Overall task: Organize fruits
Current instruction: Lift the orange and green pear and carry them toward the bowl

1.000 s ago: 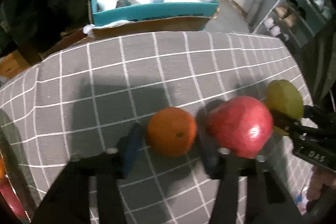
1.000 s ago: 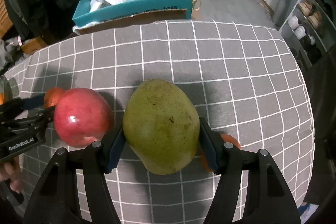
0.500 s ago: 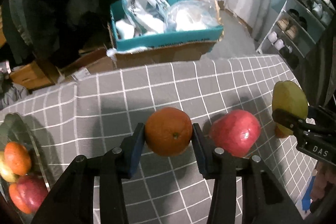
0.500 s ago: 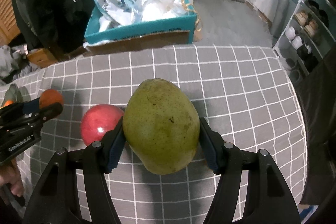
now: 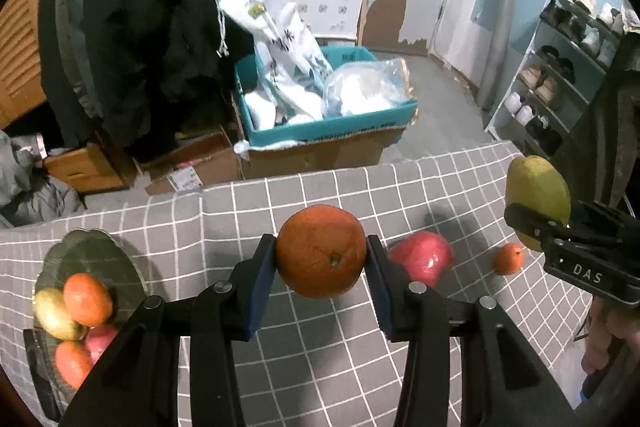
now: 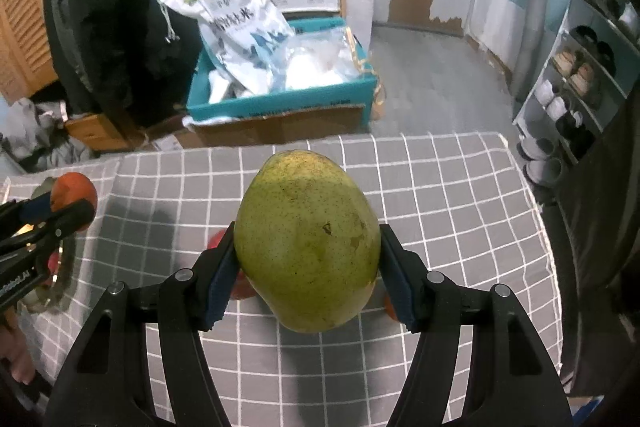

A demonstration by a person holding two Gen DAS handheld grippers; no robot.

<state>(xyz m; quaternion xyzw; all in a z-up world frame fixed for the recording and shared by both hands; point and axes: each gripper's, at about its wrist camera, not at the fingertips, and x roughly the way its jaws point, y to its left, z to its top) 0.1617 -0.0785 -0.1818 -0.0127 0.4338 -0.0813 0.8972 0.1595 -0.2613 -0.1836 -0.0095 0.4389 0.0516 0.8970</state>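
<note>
My left gripper [image 5: 321, 259] is shut on an orange [image 5: 321, 251] and holds it above the grey checked tablecloth [image 5: 320, 355]. My right gripper [image 6: 306, 263] is shut on a large green mango [image 6: 307, 247], also lifted off the cloth. In the left wrist view the mango [image 5: 538, 197] shows at the right, in the other gripper. A red apple [image 5: 420, 259] and a small orange [image 5: 509, 258] lie on the cloth between the two grippers. A glass plate [image 5: 94, 251] at the left holds several fruits. In the right wrist view the mango hides most of the apple [image 6: 216, 239].
Beyond the table's far edge stands a teal box [image 5: 328, 131] with white bags on a cardboard carton. A dark coat [image 5: 120, 27] hangs at the back left. A shoe rack [image 5: 560, 79] stands at the right. A hand [image 5: 612, 339] grips the right tool.
Both grippers have risen off the cloth with their fruit, the left with the orange, the right with the mango. The apple and the small orange stay on the cloth. The fruit plate has come into view.
</note>
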